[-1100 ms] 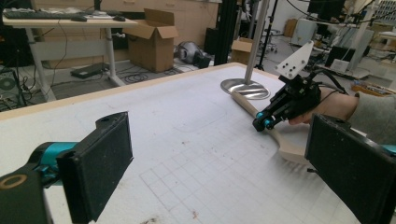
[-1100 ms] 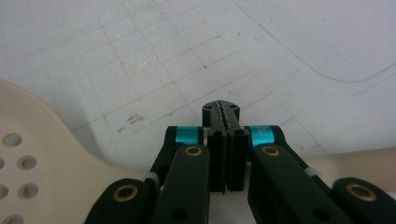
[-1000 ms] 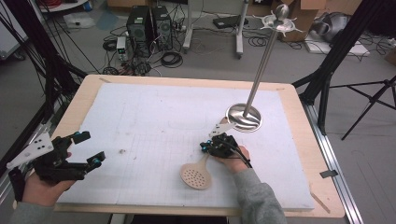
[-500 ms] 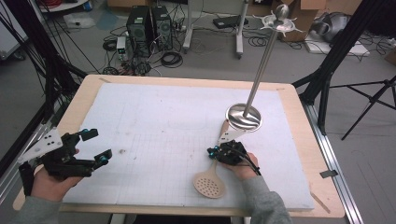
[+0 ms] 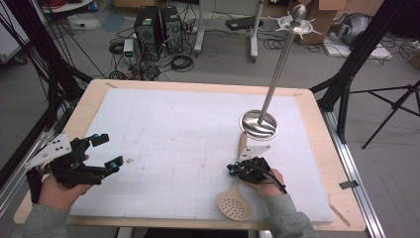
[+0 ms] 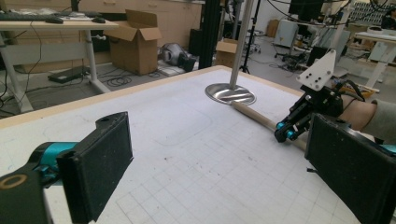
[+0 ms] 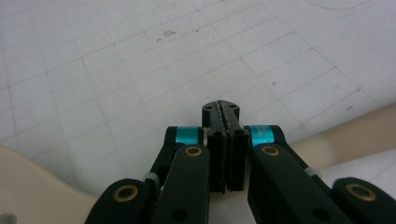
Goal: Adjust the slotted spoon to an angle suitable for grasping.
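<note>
A pale wooden slotted spoon [image 5: 235, 206] lies on the white mat, its head near the front edge and its handle pointing toward the stand. My right gripper [image 5: 231, 171] sits low over the handle, jaws shut. In the right gripper view its pads [image 7: 221, 109] meet with nothing between them, while the handle [image 7: 345, 130] and the head [image 7: 18, 186] pass underneath. I cannot tell whether the gripper touches the spoon. My left gripper [image 5: 110, 151] is open at the mat's front left. In the left gripper view its pads [image 6: 100, 163] frame the right gripper [image 6: 282, 133] and the handle [image 6: 254, 116].
A metal stand with a round base [image 5: 258, 124] and a tall pole topped by hooks [image 5: 295, 20] rises at the mat's right, just beyond the spoon's handle end. The white gridded mat [image 5: 173, 129] covers a wooden table [image 5: 317, 129]. Tripod legs and cables lie on the floor around.
My right gripper has slid to the right and a little nearer the front edge, and the spoon has shifted with it. The left gripper has barely moved.
</note>
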